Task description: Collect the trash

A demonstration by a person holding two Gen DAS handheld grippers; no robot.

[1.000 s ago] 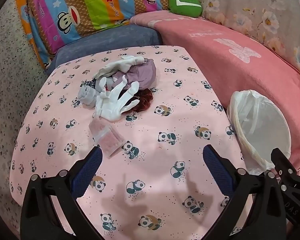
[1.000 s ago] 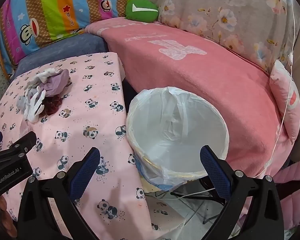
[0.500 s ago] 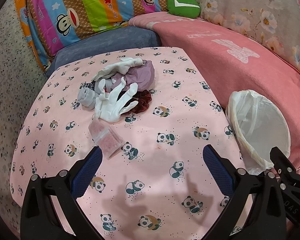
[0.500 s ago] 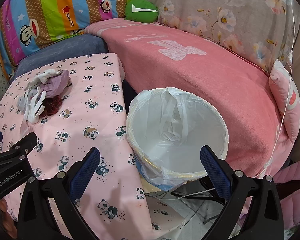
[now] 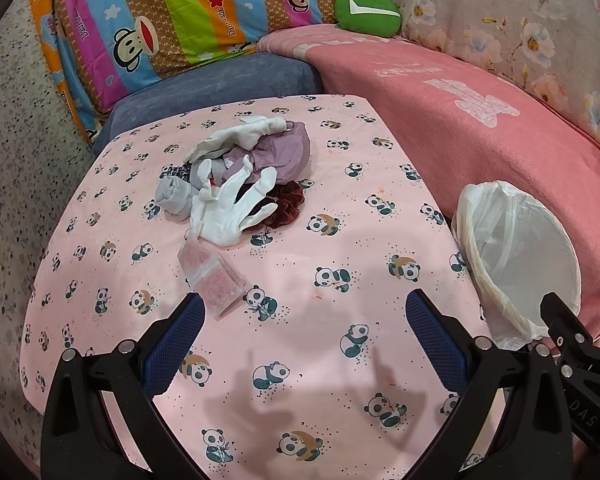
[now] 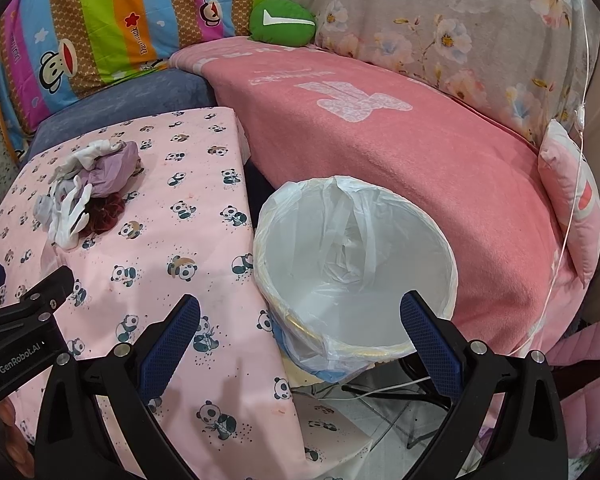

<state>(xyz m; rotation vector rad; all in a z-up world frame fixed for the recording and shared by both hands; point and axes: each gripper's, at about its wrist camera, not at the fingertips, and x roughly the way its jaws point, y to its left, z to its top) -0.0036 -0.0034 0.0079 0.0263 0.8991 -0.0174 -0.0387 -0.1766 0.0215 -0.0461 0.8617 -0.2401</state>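
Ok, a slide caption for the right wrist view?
Open right gripper hovers over the empty lined bin beside the panda-cloth table, trash pile untouched.

I see a heap of trash [image 5: 240, 184] on the panda cloth: white gloves, purple and grey scraps, a dark red scrunchie, with a pink packet [image 5: 214, 276] just beside it. The white-lined bin [image 6: 354, 264] stands open and upright beside the table edge.
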